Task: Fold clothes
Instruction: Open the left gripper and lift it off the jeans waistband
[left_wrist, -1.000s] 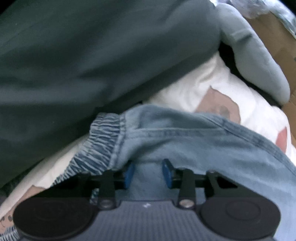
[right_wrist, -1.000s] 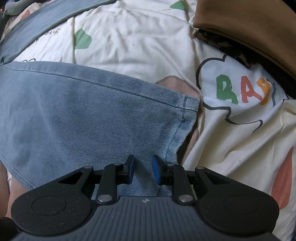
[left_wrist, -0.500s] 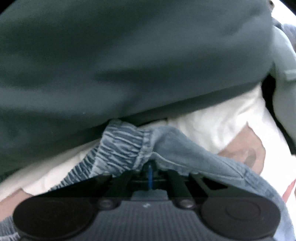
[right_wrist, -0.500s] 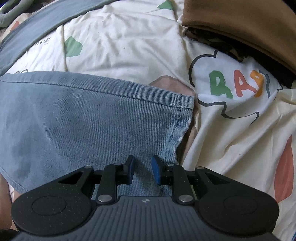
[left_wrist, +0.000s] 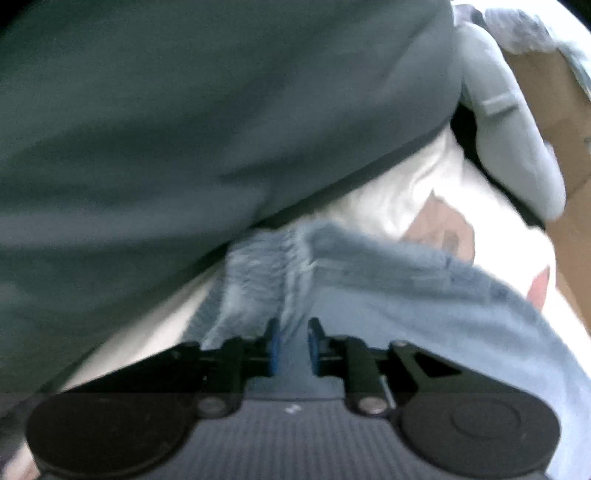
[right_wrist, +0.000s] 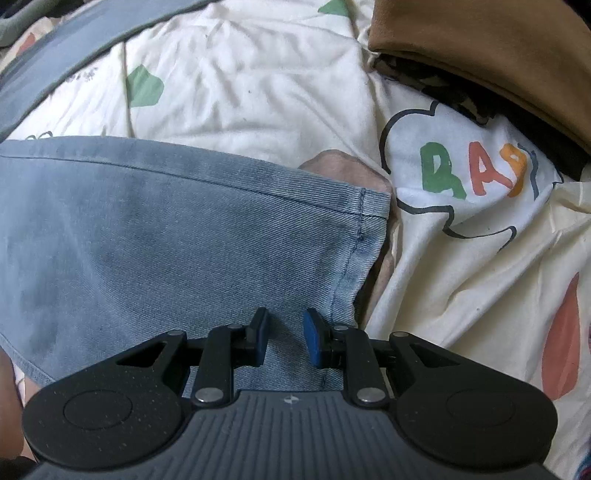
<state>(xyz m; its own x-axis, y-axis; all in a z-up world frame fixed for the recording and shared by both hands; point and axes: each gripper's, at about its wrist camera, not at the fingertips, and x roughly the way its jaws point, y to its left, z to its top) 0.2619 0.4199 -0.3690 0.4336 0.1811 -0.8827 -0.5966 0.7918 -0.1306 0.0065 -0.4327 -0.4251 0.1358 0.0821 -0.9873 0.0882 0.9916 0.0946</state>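
Just now my left hand-held gripper (left_wrist: 292, 347), fully clamped half a second earlier, was opening around the denim shorts' (right_wrist: 177, 236) waistband on the bed (right_wrist: 258, 74); regrasp likely. Right hand-held gripper (right_wrist: 283, 339) stayed part-open over the hem.

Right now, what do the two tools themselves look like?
Both match. The left tool and right tool each have black linkage arms, blue pads, silver pivot screws, two round black discs and a ribbed grey body with a small white mark. No cables or sleeves show.
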